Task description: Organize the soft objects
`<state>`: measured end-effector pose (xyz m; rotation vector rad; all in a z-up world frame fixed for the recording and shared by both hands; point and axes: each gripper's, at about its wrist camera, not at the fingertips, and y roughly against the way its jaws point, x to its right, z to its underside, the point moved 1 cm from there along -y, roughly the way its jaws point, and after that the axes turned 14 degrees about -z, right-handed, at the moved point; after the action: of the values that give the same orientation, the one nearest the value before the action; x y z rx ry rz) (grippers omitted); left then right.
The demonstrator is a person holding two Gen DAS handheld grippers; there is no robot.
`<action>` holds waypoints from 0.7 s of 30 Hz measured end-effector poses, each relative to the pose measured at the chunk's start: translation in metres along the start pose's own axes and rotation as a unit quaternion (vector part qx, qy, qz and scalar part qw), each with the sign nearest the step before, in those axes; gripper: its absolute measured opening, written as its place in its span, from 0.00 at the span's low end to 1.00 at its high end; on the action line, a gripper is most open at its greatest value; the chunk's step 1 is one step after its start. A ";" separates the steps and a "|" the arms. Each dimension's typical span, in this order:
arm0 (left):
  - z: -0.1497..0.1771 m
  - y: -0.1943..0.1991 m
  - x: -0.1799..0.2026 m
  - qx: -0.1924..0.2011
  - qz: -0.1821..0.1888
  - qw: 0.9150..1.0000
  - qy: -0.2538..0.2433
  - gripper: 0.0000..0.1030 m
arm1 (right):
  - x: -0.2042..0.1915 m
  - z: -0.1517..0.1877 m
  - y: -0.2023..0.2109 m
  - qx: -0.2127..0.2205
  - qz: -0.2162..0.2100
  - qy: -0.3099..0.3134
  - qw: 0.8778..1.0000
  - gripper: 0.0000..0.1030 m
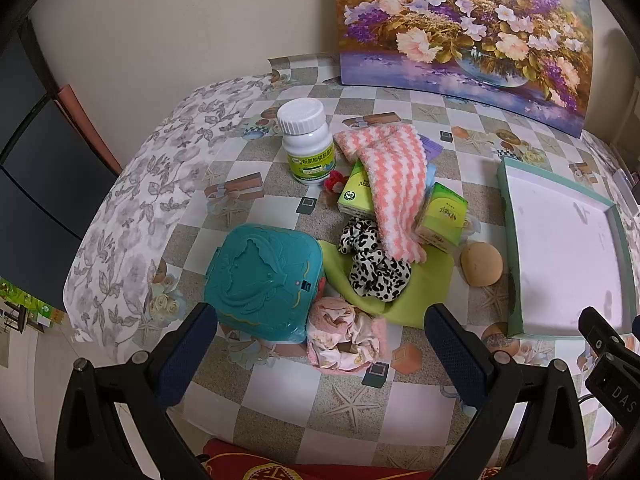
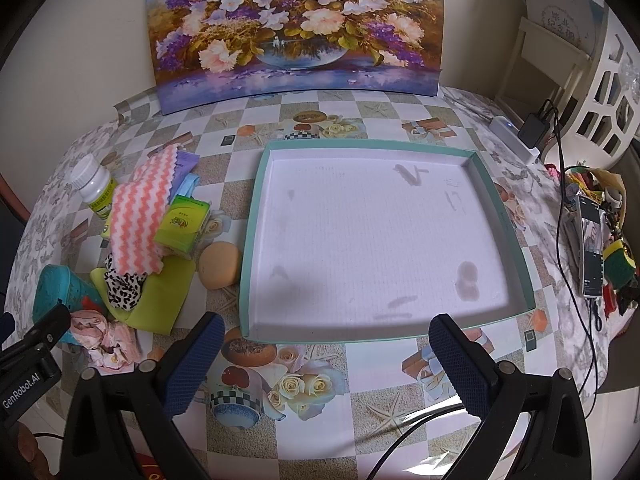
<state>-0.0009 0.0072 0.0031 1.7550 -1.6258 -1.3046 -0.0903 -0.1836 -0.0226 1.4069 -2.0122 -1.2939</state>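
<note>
Just ahead of our left gripper (image 1: 320, 360), spread wide and empty: crumpled pink cloth (image 1: 344, 334). Right gripper (image 2: 326, 364), also wide, faces the tray (image 2: 516, 248); left is nearer.

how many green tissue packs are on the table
2. One tissue pack lies under the left side of the pink striped cloth; the other pack sits at its right, near the beige sponge. More may be hidden beneath.

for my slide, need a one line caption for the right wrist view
Open right hand-held gripper hovering before an empty teal-rimmed tray, soft items piled to its left.
</note>
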 end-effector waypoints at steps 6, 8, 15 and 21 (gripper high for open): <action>0.000 0.000 0.000 0.000 0.000 1.000 0.000 1.00 | 0.000 0.000 0.000 -0.001 0.000 0.000 1.000 1.00; 0.000 0.000 0.000 0.000 0.000 1.000 0.000 1.00 | 0.000 0.000 0.000 0.000 0.000 0.000 1.000 1.00; 0.000 0.000 0.000 0.000 0.000 1.000 0.000 1.00 | -0.001 0.000 -0.001 0.000 0.000 0.000 1.000 1.00; 0.000 0.000 0.000 0.000 0.000 1.000 0.000 1.00 | -0.001 0.000 -0.001 -0.001 0.000 0.000 1.000 1.00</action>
<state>-0.0010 0.0074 0.0029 1.7549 -1.6266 -1.3051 -0.0897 -0.1828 -0.0233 1.4062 -2.0108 -1.2940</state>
